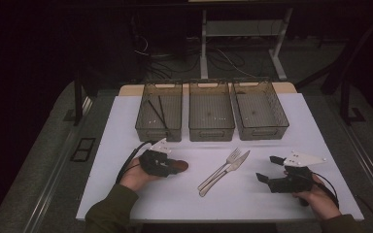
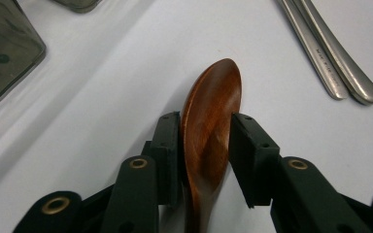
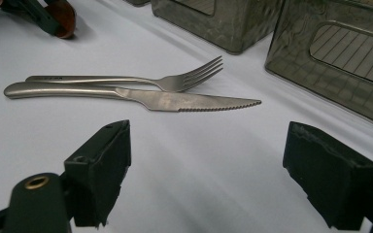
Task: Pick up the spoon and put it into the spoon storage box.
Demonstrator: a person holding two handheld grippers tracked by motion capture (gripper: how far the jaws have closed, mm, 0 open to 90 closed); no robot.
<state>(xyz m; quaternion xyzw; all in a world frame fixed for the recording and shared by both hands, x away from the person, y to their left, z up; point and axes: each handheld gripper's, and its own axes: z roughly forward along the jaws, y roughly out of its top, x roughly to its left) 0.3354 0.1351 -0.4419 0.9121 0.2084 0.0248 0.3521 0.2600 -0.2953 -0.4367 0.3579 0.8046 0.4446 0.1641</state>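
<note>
Wooden spoon (image 2: pixel 211 121) lies on the white worktop (image 1: pixel 126 194), left of the fork (image 1: pixel 223 167) and knife (image 1: pixel 230 170), in front of the left bin (image 1: pixel 159 112). Left gripper (image 2: pixel 204 145) straddles the spoon bowl, fingers (image 2: pixel 167 145) closed in against both edges of the bowl, so the grip looks made or nearly made; contact on the right side is hard to confirm. Grasp sits on the curved bowl, so it could pivot or slip: squeeze firmly, lift straight up, keep the wrist level. Judging by the layout, the spoon goes to one of the three bins; the left bin already holds dark chopsticks (image 1: pixel 156 112), while middle bin (image 1: pixel 211 112) and right bin (image 1: pixel 260 110) look empty. Right gripper (image 3: pixel 206 174) hovers low over the worktop near the knife, fingers (image 3: pixel 102 170) wide apart, holding nothing; keep it clear of the cutlery until the spoon is placed.
</note>
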